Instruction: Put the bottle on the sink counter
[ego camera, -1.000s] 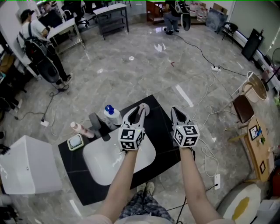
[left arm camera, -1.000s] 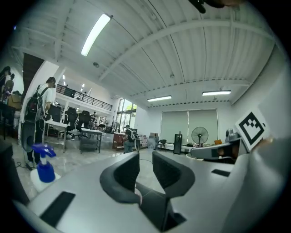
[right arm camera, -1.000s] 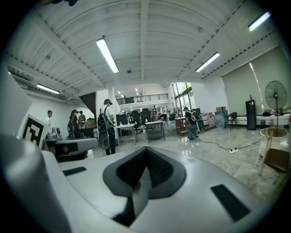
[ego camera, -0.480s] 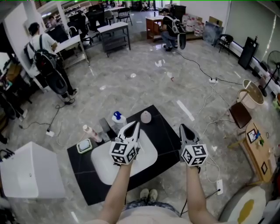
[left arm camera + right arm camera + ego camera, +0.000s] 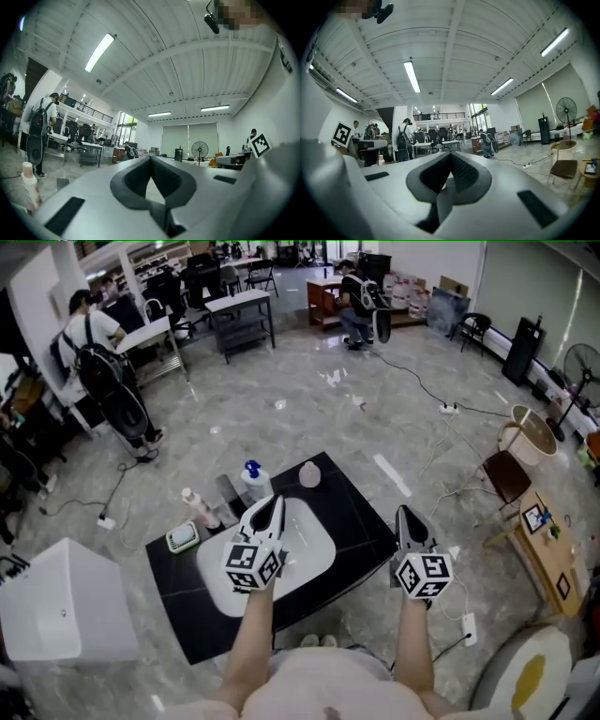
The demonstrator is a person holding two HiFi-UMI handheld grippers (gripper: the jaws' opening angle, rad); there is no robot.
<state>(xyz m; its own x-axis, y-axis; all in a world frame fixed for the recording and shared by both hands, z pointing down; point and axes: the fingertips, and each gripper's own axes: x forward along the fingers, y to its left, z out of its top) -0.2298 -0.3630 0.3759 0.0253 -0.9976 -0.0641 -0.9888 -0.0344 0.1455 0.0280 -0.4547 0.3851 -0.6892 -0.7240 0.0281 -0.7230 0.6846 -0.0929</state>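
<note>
While left gripper (image 5: 270, 505) and right gripper (image 5: 407, 517) fingers were clenched empty, I judged the bottle (image 5: 253, 483) light, slick, graspable mid-body.

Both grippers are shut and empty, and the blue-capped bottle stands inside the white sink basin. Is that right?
Not the bottle's place: the head view shows the blue-capped bottle standing on the black counter behind the sink, not in it. The left gripper and right gripper are shut and empty.
</note>
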